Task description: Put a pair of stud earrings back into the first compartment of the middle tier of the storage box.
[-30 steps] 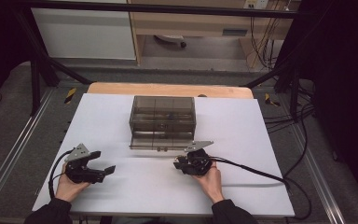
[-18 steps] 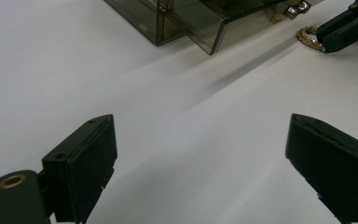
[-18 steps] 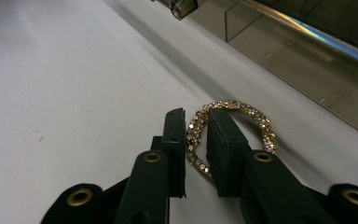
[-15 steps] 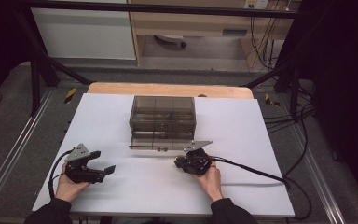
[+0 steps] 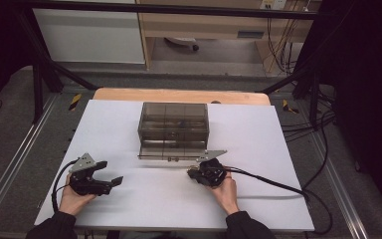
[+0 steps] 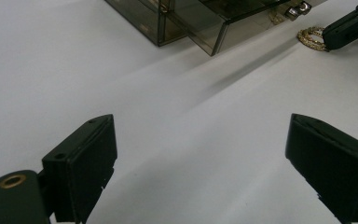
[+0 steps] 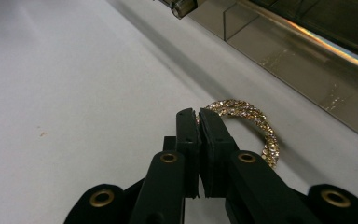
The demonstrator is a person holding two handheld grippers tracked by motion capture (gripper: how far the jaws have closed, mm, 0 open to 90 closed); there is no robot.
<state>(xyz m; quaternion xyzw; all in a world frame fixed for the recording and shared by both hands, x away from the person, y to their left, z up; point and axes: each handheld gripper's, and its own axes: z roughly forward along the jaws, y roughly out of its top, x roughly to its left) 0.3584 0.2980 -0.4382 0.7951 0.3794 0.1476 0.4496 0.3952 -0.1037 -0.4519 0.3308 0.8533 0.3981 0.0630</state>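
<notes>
Closing lately, right tongs (image 7: 198, 114) pinch bracelet (image 7: 256, 123) beside box edge (image 5: 174, 157); left tongs (image 6: 205, 158) gape over bare table (image 5: 144, 199).

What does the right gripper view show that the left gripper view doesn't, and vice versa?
Right gripper view: the right gripper with jaws together, pinching the near rim of the gold ring, which lies on the table.

Left gripper view: the left gripper with jaws wide apart and nothing between them.

Both: the ring, the right gripper's jaws at it, the smoked clear box with its open drawer, and the white table.
</notes>
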